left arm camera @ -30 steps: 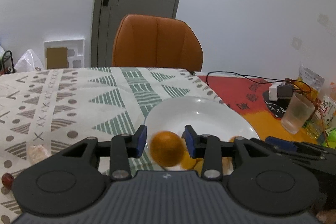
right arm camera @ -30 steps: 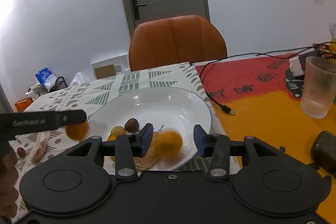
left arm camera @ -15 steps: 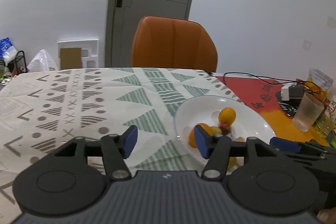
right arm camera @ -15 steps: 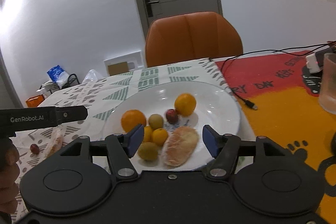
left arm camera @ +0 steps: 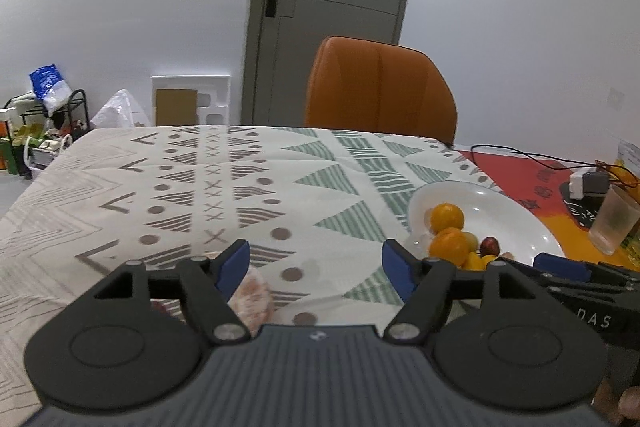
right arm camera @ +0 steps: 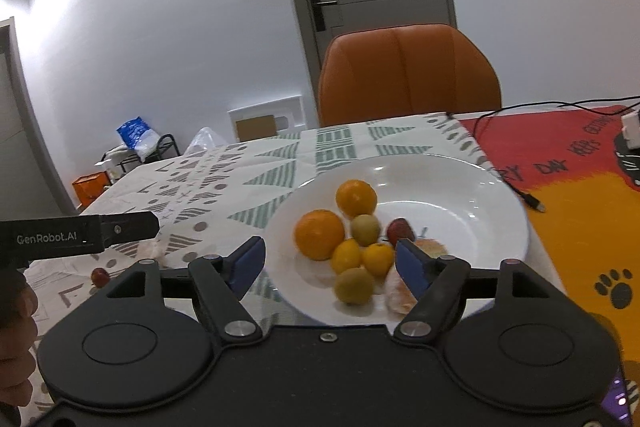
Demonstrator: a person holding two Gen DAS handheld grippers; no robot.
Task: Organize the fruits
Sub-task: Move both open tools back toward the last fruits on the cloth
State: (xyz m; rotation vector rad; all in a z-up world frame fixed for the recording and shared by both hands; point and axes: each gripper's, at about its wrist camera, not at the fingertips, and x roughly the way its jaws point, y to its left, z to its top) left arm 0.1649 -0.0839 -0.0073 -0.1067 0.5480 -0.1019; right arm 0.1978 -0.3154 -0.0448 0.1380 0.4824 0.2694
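A white plate (right arm camera: 460,171) holds two oranges (right arm camera: 319,234), several small yellow-green fruits (right arm camera: 354,285), a small red fruit (right arm camera: 399,230) and a peeled pinkish fruit (right arm camera: 400,297). The plate also shows in the left wrist view (left arm camera: 512,211) at the right. My right gripper (right arm camera: 330,267) is open and empty, just in front of the plate's near rim. My left gripper (left arm camera: 316,269) is open and empty over the patterned tablecloth, left of the plate. A peeled pinkish fruit (left arm camera: 252,297) lies under its left finger. A small red fruit (right arm camera: 100,277) lies on the cloth.
An orange chair (left arm camera: 380,91) stands at the table's far side. A clear glass (left arm camera: 614,219), a black cable (right arm camera: 520,191) and a charger (left arm camera: 588,183) lie on the red-orange mat at the right. A door and floor clutter are behind.
Both grippers opened wide and let their oranges go onto the plate. Both then pulled back; the left one swung left over the cloth.
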